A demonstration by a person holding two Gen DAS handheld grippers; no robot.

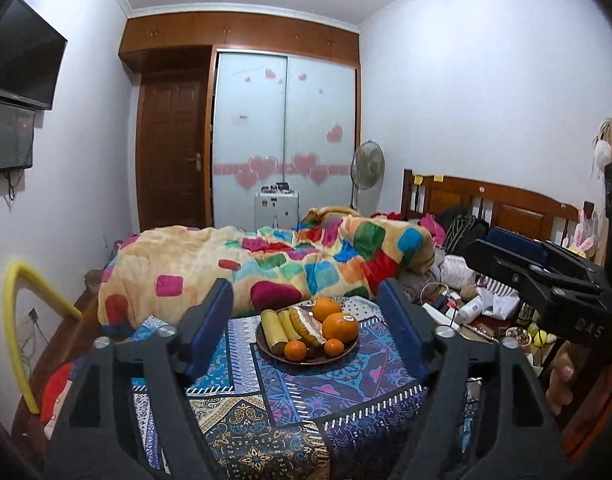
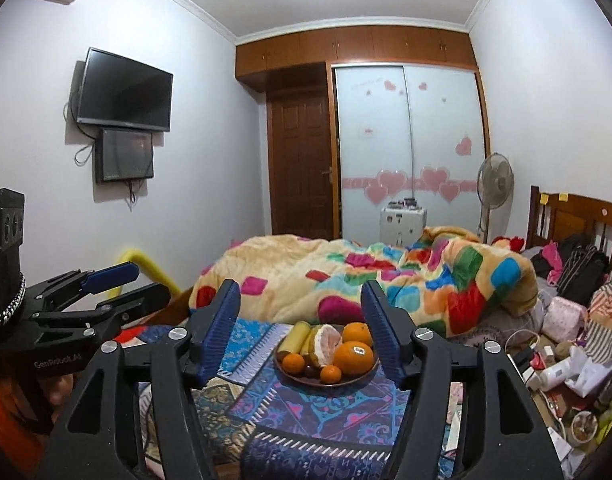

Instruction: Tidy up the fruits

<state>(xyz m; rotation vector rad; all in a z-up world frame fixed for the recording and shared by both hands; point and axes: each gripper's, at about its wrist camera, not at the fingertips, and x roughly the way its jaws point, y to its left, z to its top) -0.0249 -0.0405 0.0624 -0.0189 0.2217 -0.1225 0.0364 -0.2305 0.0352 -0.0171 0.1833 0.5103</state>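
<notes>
plate [image 2: 362,376]: dark and shiny, looks like glazed clay, just past the fingers
oranges [image 2: 354,356]: bumpy, shiny skin
bananas [image 1: 275,326]: smooth, dull skin
cloth [image 1: 298,392]: flat patterned fabric, under the plate
blanket [image 1: 210,264]: soft, fuzzy cloth, well past the fingers
fingers [image 2: 222,328]: blue ribbed pads, look rubbery, on matt black plastic with shiny metal screws
door [image 2: 302,164]: brown wood, a bit glossy
headboard [image 1: 506,208]: polished wood

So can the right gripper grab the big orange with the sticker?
Probably yes. The right gripper has open, empty jaws, and the stickered orange sits at the plate's near edge with nothing in front.
</notes>
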